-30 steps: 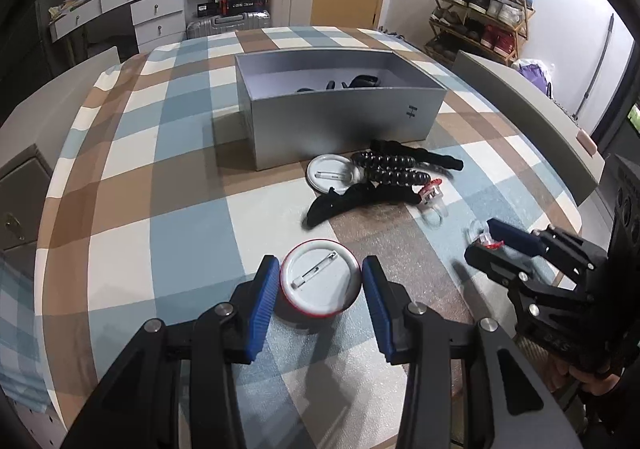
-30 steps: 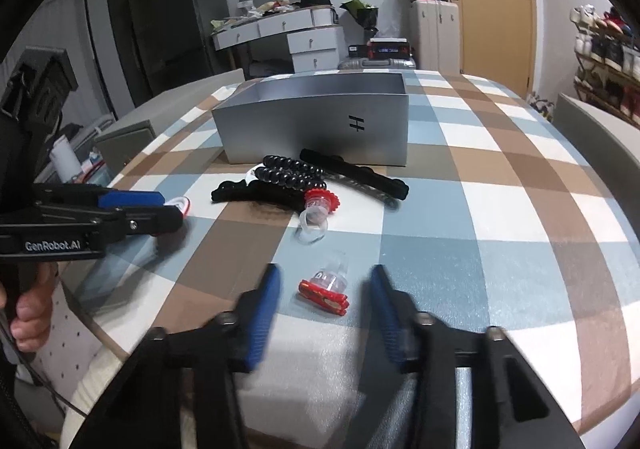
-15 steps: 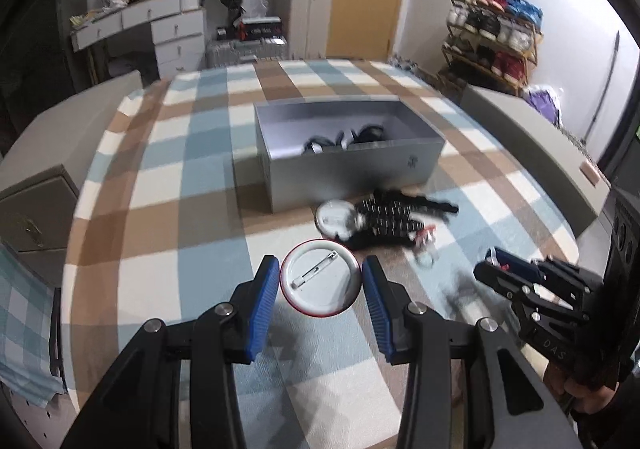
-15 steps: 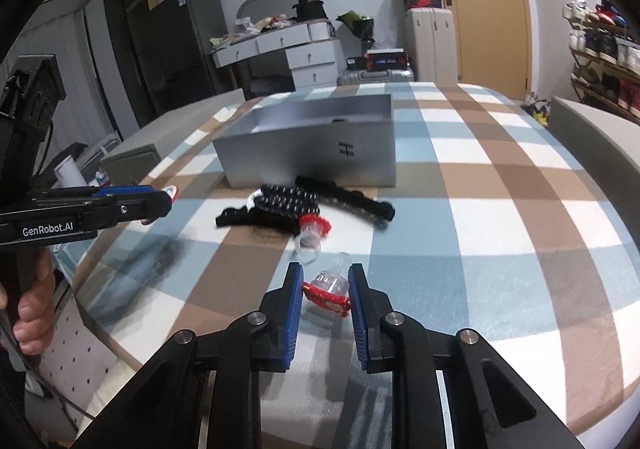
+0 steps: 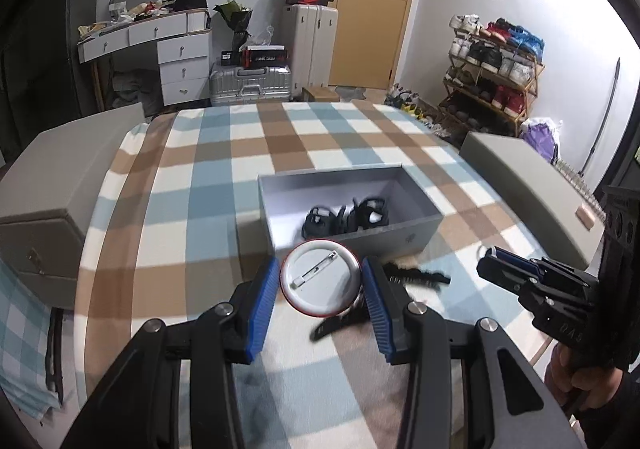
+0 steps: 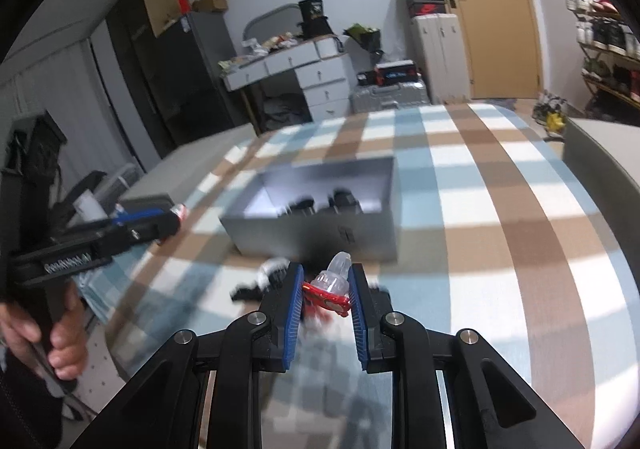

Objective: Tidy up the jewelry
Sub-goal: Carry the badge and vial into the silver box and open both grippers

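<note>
Left gripper (image 5: 320, 281): blue pads (image 5: 262, 305) clamped on either edge of a round pin badge (image 5: 320, 277); badge is white, red-rimmed, pin side facing the camera, lifted clear of the table; it sits in frame just in front of the near wall of the grey box (image 5: 360, 239).

Right gripper (image 6: 325, 291): fingers closed narrow on a small clear plastic piece with a red base (image 6: 330, 287); clear tip points up and away, red base toward the camera; also off the table surface, in frame near the front wall of the grey box (image 6: 320, 237).

Box: open top, rectangular, resting on the plaid tablecloth (image 5: 200, 189); dark strappy items (image 5: 346, 215) already lie inside, toward its near-right part; what they are exactly, cannot tell.

Still on the cloth: black hair accessories (image 5: 416, 277) between the left gripper and the box, partly hidden by the right finger and blurred; in the right wrist view the same dark clutter (image 6: 260, 281) shows left of the fingers, too smeared to separate.

Cross views: right gripper (image 5: 516, 275) visible at the right edge of the left camera, held by a hand (image 5: 580, 381); left gripper (image 6: 164, 225) at the left of the right camera, held by a hand (image 6: 52, 333).
</note>
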The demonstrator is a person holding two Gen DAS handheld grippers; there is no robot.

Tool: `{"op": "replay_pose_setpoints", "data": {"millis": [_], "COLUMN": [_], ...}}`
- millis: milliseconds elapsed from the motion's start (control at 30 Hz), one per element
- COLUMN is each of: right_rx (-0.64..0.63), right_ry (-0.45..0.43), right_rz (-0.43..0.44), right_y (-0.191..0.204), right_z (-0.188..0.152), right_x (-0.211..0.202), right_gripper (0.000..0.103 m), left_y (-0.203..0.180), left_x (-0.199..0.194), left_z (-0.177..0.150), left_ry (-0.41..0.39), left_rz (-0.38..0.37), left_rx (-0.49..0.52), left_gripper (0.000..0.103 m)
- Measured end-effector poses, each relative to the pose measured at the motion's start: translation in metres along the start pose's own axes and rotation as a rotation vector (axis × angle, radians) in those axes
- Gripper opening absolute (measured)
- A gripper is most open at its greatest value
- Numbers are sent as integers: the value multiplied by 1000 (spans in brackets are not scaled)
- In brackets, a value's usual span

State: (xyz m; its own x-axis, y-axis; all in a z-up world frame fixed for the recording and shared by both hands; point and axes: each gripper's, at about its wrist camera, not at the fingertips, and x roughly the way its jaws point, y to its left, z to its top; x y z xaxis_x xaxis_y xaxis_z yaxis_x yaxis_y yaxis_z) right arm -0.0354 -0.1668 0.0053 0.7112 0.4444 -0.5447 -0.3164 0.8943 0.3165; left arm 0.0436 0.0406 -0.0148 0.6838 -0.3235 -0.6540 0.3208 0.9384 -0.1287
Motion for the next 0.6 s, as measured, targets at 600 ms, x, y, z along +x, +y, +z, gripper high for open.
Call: {"op": "replay_pose_setpoints", "data": {"millis": [600], "right_rx": [-34], "right_ry": [39], "right_rz": [202], "right_y": [8], "right_z": [91], "right_x": [82], "right_gripper": [22], "left_y": [12], "left_x": [51], "left_z": [38], "left_ry": [23], "left_rz": [-20], "left_rx": [-28], "left_gripper": [37]}}
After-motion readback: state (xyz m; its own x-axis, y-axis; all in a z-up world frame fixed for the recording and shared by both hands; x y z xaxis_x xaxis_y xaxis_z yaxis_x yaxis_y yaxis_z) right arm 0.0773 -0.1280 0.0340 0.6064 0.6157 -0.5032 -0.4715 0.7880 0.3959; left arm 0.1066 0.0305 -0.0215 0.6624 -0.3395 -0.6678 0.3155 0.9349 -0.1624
